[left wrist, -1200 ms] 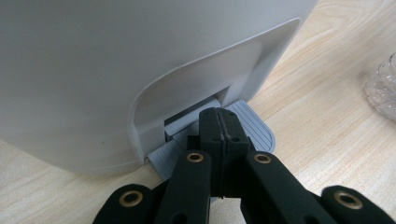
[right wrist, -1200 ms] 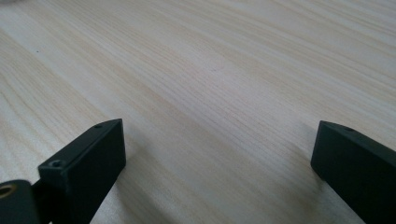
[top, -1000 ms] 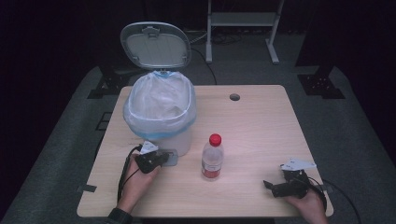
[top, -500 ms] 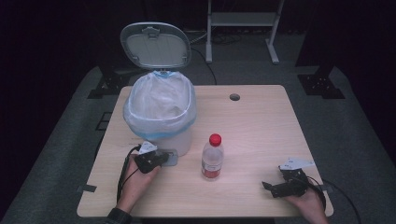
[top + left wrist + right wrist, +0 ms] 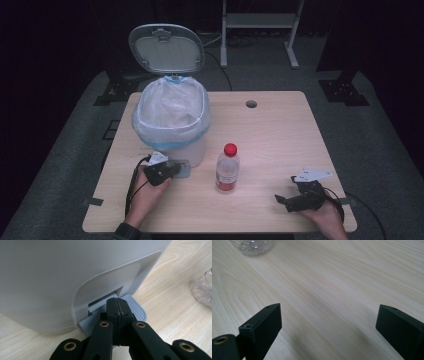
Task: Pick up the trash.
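While left gripper, jaws closed and empty, presses bin pedal, bottle stands mid-table: likely light, slick, crushable; take its body. Right gripper has just been closing, wide, empty.

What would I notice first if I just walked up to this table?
Probably the white bin at the table's back left, its lid standing open. The left gripper, shut, presses its pedal. A clear bottle with a red cap stands mid-table, and the open right gripper waits front right.
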A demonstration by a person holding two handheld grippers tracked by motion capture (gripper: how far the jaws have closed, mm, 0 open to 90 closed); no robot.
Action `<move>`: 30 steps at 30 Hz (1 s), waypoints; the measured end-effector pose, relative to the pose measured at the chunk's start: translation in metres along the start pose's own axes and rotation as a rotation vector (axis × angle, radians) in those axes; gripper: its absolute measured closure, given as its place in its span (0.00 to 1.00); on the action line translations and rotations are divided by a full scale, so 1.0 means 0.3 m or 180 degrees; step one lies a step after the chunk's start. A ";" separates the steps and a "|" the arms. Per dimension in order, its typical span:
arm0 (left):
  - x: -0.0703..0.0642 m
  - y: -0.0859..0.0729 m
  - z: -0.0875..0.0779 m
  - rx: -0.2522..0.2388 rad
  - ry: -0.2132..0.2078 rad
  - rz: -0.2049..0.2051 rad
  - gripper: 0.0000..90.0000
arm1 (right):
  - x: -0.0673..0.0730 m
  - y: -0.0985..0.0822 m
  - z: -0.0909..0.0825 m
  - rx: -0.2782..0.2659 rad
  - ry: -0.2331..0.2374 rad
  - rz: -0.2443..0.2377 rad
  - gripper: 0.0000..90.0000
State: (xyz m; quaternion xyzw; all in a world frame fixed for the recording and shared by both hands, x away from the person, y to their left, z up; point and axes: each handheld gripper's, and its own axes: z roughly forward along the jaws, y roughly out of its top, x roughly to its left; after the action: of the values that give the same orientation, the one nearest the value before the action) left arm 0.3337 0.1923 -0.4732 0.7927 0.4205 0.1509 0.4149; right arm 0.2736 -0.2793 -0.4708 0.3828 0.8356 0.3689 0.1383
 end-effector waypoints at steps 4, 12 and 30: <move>0.000 0.000 0.000 -0.0006 -0.0010 -0.0022 1.00 | 0.012 0.013 0.002 -0.0035 0.0065 -0.0003 0.06; 0.002 0.000 0.000 -0.0005 -0.0012 -0.0018 0.99 | 0.035 0.037 0.010 -0.0053 0.0149 -0.0067 0.06; 0.003 -0.001 0.000 -0.0008 -0.0017 -0.0029 1.00 | 0.080 0.091 0.026 -0.0154 0.0407 -0.0144 0.06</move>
State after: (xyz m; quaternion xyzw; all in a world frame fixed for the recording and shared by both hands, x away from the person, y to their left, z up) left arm 0.3341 0.1930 -0.4735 0.7906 0.4227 0.1474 0.4177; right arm 0.2763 -0.2458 -0.4553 0.3360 0.8420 0.4095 0.1022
